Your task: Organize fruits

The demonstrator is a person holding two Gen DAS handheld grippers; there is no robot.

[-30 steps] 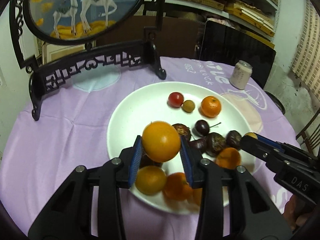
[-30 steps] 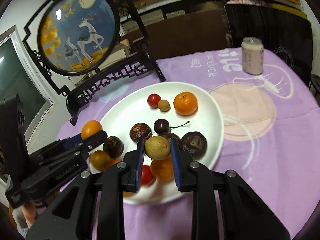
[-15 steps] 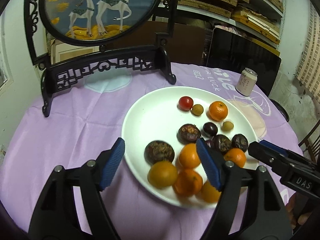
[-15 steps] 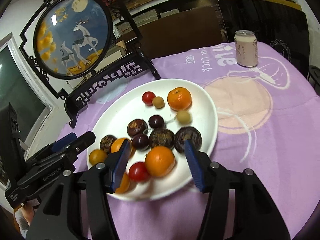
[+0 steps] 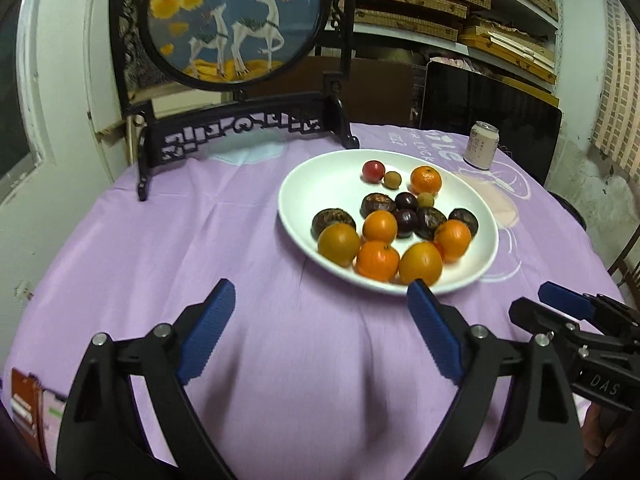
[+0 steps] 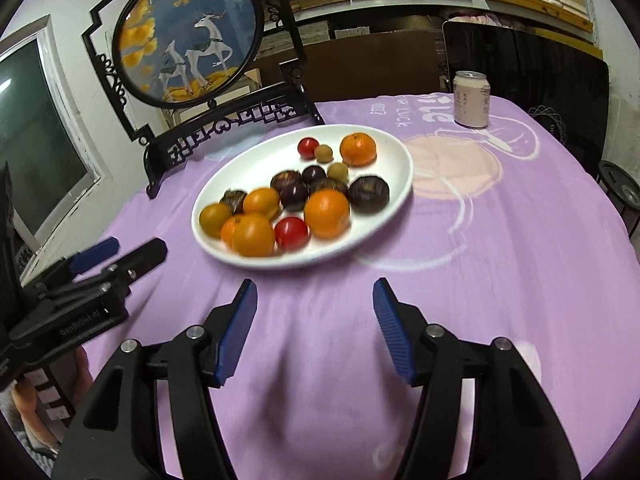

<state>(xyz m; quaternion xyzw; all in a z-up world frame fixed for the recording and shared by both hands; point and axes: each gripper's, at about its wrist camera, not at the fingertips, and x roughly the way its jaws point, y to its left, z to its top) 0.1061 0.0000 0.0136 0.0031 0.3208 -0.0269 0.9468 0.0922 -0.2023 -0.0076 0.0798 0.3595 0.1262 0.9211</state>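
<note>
Both tongs, left (image 5: 320, 320) and right (image 6: 314, 320), hang open and empty near the plate (image 5: 296, 184), where all the fruit (image 5: 380, 224) lies. Crowded oranges (image 6: 326, 213) by the near rim could roll off if nudged.

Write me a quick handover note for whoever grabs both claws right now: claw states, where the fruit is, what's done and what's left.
Left claw: open, empty, over the purple cloth short of the plate.
Right claw: open, empty, also short of the plate.
Fruit: every piece in view sits on the white plate. Oranges cluster at the near side, dark fruits in the middle, and a red tomato, a small tan fruit and one orange at the far side.
Off the plate: only a drink can and a deer screen.
Done: fruit gathered on the plate.
Left: maybe group by kind; nothing to pick from the cloth.
</note>
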